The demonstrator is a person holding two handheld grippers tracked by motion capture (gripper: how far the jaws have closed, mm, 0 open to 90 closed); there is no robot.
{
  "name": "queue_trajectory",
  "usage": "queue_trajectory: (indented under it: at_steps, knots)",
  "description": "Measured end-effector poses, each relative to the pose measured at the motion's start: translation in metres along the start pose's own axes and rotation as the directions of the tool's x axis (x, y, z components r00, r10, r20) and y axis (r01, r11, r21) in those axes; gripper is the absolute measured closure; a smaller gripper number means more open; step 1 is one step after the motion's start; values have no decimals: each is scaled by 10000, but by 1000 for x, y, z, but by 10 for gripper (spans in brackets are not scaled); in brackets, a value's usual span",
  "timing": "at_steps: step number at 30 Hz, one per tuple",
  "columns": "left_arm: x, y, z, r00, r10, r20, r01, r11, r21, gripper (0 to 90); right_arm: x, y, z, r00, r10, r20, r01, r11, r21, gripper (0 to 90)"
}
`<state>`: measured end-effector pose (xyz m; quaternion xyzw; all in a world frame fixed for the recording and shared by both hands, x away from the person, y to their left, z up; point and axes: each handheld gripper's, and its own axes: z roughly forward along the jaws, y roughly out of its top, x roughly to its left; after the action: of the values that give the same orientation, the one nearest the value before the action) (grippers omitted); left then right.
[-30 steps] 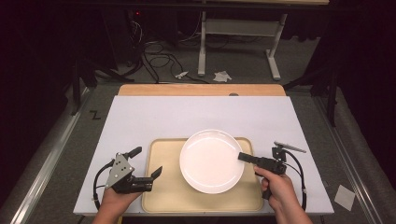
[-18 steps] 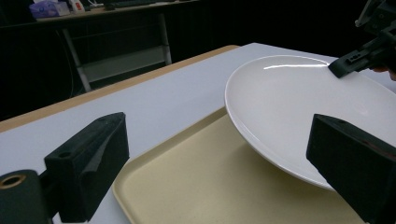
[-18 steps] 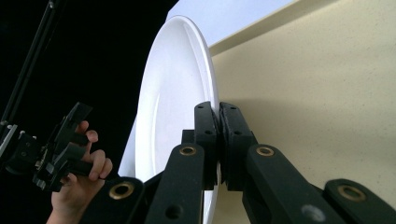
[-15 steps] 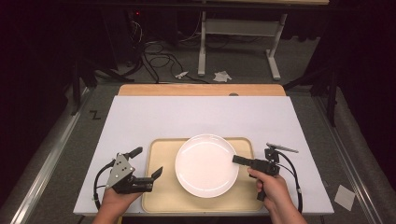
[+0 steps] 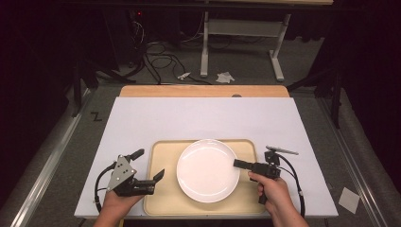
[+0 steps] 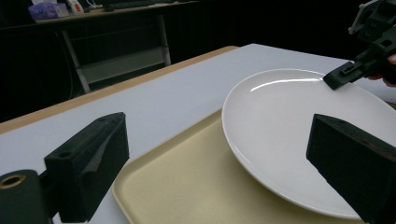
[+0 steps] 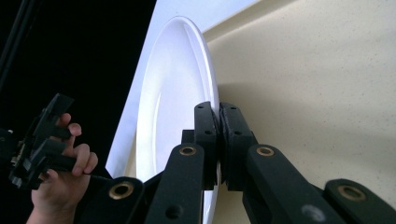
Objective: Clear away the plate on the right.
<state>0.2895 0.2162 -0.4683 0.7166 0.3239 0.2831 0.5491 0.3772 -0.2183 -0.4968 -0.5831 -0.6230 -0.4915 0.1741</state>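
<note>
A round white plate (image 5: 208, 170) (image 6: 289, 126) (image 7: 175, 93) sits over the middle of a beige tray (image 5: 163, 201) (image 6: 187, 182) (image 7: 327, 84) at the near side of the white table. My right gripper (image 5: 238, 163) (image 7: 218, 112) comes in from the right and is shut on the plate's right rim, its jaws pinching the edge. The same gripper appears at the far rim in the left gripper view (image 6: 338, 77). My left gripper (image 5: 149, 164) (image 6: 219, 172) rests at the tray's left edge, open, with nothing between its jaws, pointing toward the plate.
The white tabletop (image 5: 203, 118) stretches bare beyond the tray, ending in a wooden strip (image 5: 203, 91) at the far edge. Beyond it stand a desk frame (image 5: 241, 42) and floor cables (image 5: 156, 59). Dark floor lies on both sides.
My right gripper has carried the plate a little to the left and toward the near side over the tray. The left gripper has stayed where it was.
</note>
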Motion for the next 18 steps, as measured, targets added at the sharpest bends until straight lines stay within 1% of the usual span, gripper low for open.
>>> queue_trajectory:
  at_steps: [5, 6, 8, 13, 18]
  knots:
    - [0, 0, 0, 10000, 33, 1, -33, 10000, -39, 65, -1, -1, 2, 9999, -116, 102, 116, 9999, 53, 891]
    - [0, 0, 0, 10000, 38, -2, -38, 10000, -51, 65, -1, -1, 2, 9999, -65, 113, 64, 9999, 81, 891]
    - [0, 0, -1, 10000, 27, 0, -27, 10000, -64, 65, -1, -1, 3, 9998, -110, 161, 107, 9998, 150, 891]
    - [0, 0, -1, 10000, 45, 14, -45, 10000, -49, 65, -1, -1, 4, 9997, -107, 238, 105, 9999, 97, 891]
    - [0, 0, 0, 10000, 59, 22, -59, 10000, -47, 65, -1, -1, 5, 9995, -143, 298, 137, 9997, 192, 891]
